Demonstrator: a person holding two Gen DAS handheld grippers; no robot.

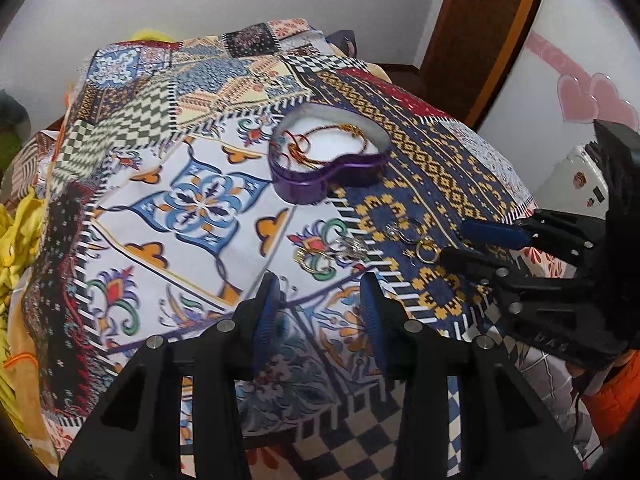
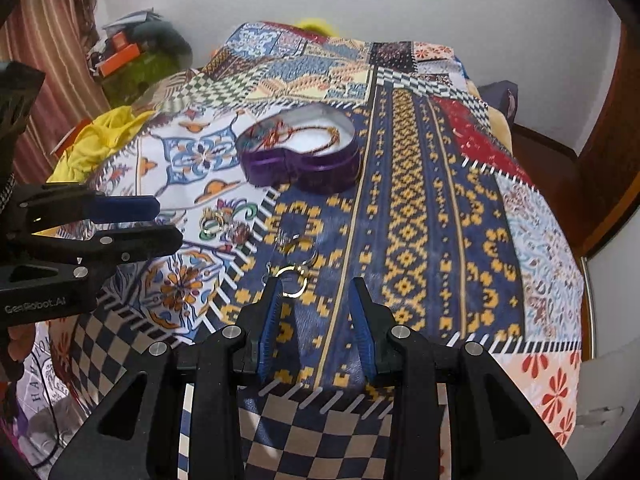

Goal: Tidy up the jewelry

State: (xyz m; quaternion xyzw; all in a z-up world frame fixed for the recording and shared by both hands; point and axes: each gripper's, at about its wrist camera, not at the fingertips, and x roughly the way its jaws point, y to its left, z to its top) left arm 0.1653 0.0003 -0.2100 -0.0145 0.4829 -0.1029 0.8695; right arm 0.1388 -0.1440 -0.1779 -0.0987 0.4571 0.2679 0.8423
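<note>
a bed under a patchwork cloth (image 1: 168, 184) carries everything; the cloth runs wall-side at the far edge to a checkered strip at the near edge, blue/yellow band on the right half, white floral panel on the left. mid-cloth, toward the far side, sits the purple box (image 1: 320, 176), heart-ish shape, lid off, white lining, w/ a red-orange beaded necklace (image 1: 328, 140) already coiled inside. nearer the near edge, loose on the cloth, lie small rings and earrings: a gold pair (image 2: 212, 222) on the floral panel, a silvery cluster (image 1: 352, 246) at the panel/band seam, and a gold hoop (image 2: 294, 280) on the blue band. left gripper (image 1: 320, 300) hovers w/ jaws apart and nothing between them, just short of the silvery cluster. right gripper (image 2: 314, 300) is also spread and empty, its left finger (image 2: 274, 300) just beside or touching the hoop, can't tell which. step, imo: necklace is done, small pieces are not yet boxed, right side is lining up a pick on the hoop. next move needs the jaws shifted left so the hoop sits between the pads, then lowered to the cloth and closed gently; thin metal on soft fabric prob slips or snags the weave, so a low, square pinch.
</note>
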